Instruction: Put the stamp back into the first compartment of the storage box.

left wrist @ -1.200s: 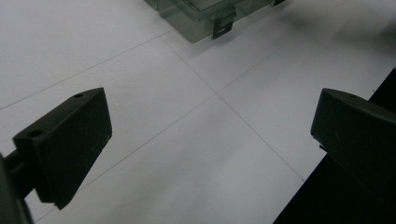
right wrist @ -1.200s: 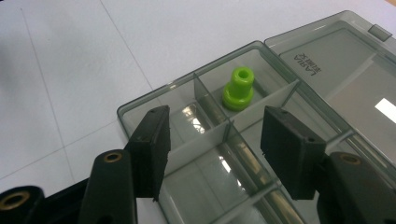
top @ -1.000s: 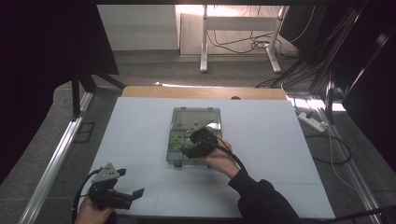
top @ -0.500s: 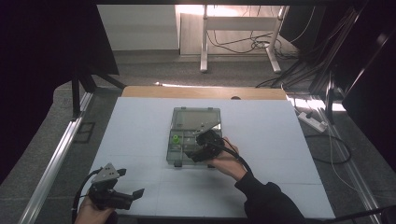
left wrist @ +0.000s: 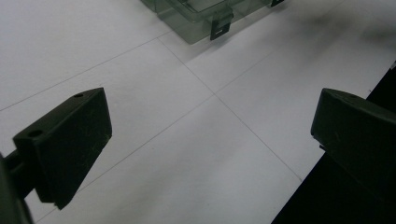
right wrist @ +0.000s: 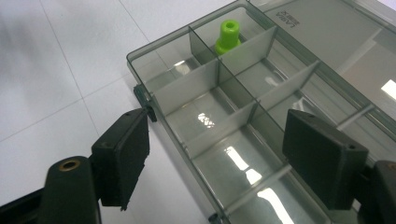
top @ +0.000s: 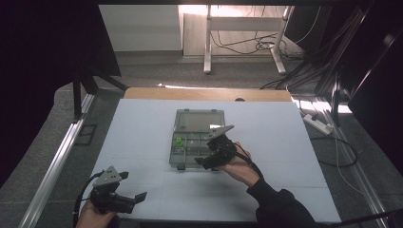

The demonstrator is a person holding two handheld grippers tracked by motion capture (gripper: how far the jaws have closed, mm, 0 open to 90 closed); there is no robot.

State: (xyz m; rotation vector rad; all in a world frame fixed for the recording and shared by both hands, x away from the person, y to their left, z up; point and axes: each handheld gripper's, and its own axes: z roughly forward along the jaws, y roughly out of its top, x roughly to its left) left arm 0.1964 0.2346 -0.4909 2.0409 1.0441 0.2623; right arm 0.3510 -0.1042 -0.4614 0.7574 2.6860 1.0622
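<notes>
A clear grey compartment box (top: pixel 186 152) lies open on the white table, its lid folded back. One green plug (top: pixel 179 141) stands in a left compartment, and the right gripper view has the plug (right wrist: pixel 228 35) in a far corner cell of the box (right wrist: pixel 187 86). My right gripper (top: pixel 209 153) hovers over the box's near right part. Its jaws (right wrist: pixel 219 154) have just been opening, and nothing is between them. My left gripper (top: pixel 133 186) rests open at the table's near left corner, apart from the box, with only bare table between its pads (left wrist: pixel 70 140).
The box's front latch (left wrist: pixel 220 28) faces the left gripper. The table's near edge (left wrist: pixel 327 154) runs right beside that gripper. Past the far edge are a desk frame (top: pixel 209 42) and cables, and a power strip (top: pixel 318 124) lies off the right side.
The right gripper has drifted to the right and slightly toward the person over the box, and its jaws stand wider. The left gripper has not moved.
</notes>
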